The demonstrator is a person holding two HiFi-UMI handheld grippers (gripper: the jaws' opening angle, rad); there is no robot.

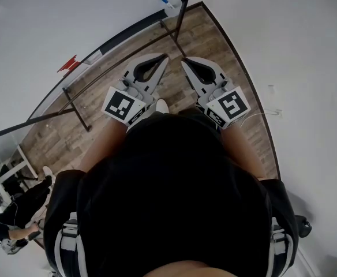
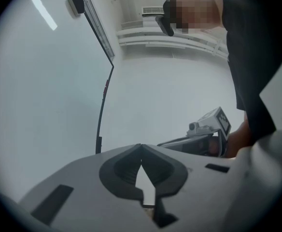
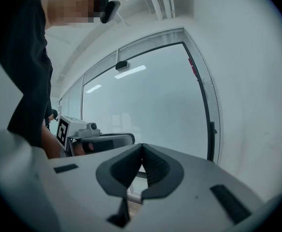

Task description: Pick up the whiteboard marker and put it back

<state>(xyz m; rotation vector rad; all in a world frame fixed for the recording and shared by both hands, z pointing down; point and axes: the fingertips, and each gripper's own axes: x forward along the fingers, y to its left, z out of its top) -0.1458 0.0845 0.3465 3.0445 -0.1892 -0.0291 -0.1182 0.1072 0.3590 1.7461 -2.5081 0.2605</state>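
both your left gripper [image 1: 164,57] and right gripper [image 1: 184,63] are pinched closed and empty, since nothing is within reach; the whiteboard marker [image 1: 164,0] seems to be the blue-tipped thing beside the black frame [image 1: 182,13] ahead.

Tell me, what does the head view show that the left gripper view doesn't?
Only the head view shows the wooden floor, a small white container by the wall and a red mark on that wall. Only the left gripper view shows the ceiling and looks along the left gripper, whose jaws are shut with nothing between them. Both views show the left gripper and the right gripper, held side by side.
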